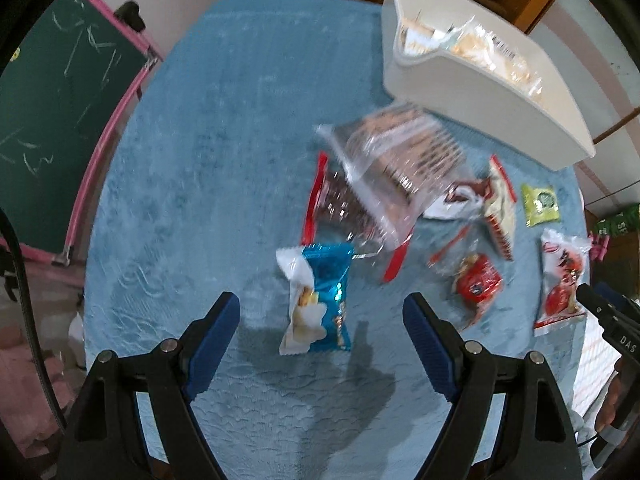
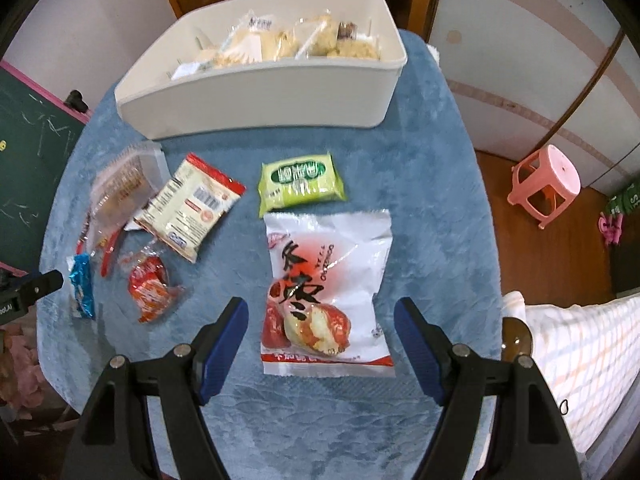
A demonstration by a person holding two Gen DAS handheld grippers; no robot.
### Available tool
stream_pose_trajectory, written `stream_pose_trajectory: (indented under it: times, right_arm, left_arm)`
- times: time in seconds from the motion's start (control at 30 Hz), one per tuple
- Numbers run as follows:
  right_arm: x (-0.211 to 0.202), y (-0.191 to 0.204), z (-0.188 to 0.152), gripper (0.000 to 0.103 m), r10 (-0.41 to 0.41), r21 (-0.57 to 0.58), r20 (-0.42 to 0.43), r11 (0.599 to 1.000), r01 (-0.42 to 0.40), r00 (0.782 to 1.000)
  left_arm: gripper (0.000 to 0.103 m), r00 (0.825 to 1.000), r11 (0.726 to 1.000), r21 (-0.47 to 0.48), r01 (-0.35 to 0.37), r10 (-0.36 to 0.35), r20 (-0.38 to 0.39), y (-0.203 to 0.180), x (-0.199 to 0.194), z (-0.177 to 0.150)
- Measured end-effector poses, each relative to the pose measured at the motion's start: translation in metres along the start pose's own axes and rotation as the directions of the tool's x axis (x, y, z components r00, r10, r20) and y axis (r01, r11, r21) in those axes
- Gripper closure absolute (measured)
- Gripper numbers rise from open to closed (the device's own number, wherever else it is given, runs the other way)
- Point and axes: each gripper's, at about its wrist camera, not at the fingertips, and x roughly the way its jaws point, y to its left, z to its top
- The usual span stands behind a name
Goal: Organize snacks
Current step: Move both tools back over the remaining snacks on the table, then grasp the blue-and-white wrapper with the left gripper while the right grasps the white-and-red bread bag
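Both tongs gape: blue packet (image 1: pixel 320 300) before left, white packet (image 2: pixel 328 292) before right.

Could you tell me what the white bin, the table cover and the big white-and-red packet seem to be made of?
White bin: apparently rigid plastic, with smooth matte walls and a rounded rim. Table cover: a soft blue plush or fleece-like fabric, going by its fuzzy nap and swirl marks. White-and-red packet: likely thin glossy plastic film, since it is crinkled, with shiny highlights and crimped ends.
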Motion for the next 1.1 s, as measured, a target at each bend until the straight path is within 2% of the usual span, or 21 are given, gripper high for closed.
stream_pose_trajectory:
  times: [0.2,0.33,0.4,0.53,0.63,0.7,0.8,0.87,0.97,1.1]
  right_arm:
    - [0.025,0.001,-0.004,0.027,-0.025,0.008,-0.058,1.0,0.026,0.998]
    - [0.041,-0.003,-0.008,0.027,-0.002,0.041,-0.095,0.999,0.006,0.996]
    - [0.047,-0.007,-0.008,0.022,0.029,0.075,-0.113,0.997,-0.02,0.993]
    - [0.057,-0.011,-0.008,0.021,0.068,0.123,-0.128,0.991,-0.053,0.989]
    - [0.061,-0.007,-0.008,0.021,0.044,0.111,-0.127,0.993,-0.03,0.991]
    - [0.064,0.002,-0.009,0.023,-0.013,0.07,-0.124,0.997,0.022,0.992]
    - [0.065,0.011,-0.012,0.028,-0.048,0.034,-0.105,0.998,0.051,0.993]
    - [0.064,0.015,-0.012,0.031,-0.05,0.023,-0.09,0.998,0.052,0.995]
    - [0.061,0.019,-0.012,0.035,-0.047,0.013,-0.074,0.999,0.048,0.996]
    - [0.052,0.015,-0.016,0.039,-0.027,0.035,-0.066,0.999,0.029,0.997]
  left_arm:
    - [0.02,0.997,0.999,-0.029,-0.027,0.025,-0.068,0.011,0.033,-0.006]
    - [0.02,0.995,0.997,-0.063,-0.037,0.03,-0.095,0.02,0.05,-0.008]
    - [0.02,0.994,0.996,-0.081,-0.034,0.025,-0.11,0.024,0.058,-0.009]
    - [0.02,0.995,0.996,-0.08,-0.04,0.033,-0.094,0.026,0.062,-0.009]
    - [0.02,0.995,0.996,-0.07,-0.059,0.052,-0.089,0.022,0.064,-0.008]
    - [0.025,0.994,0.995,-0.064,-0.075,0.069,-0.081,0.016,0.063,-0.006]
    - [0.044,0.995,0.994,-0.065,-0.086,0.083,-0.054,0.008,0.058,-0.007]
    - [0.066,0.996,0.994,-0.072,-0.081,0.079,-0.038,0.006,0.053,-0.004]
    - [0.074,0.996,0.992,-0.097,-0.078,0.075,-0.04,0.011,0.049,0.001]
    - [0.077,0.997,0.991,-0.12,-0.067,0.063,-0.04,0.02,0.046,0.002]
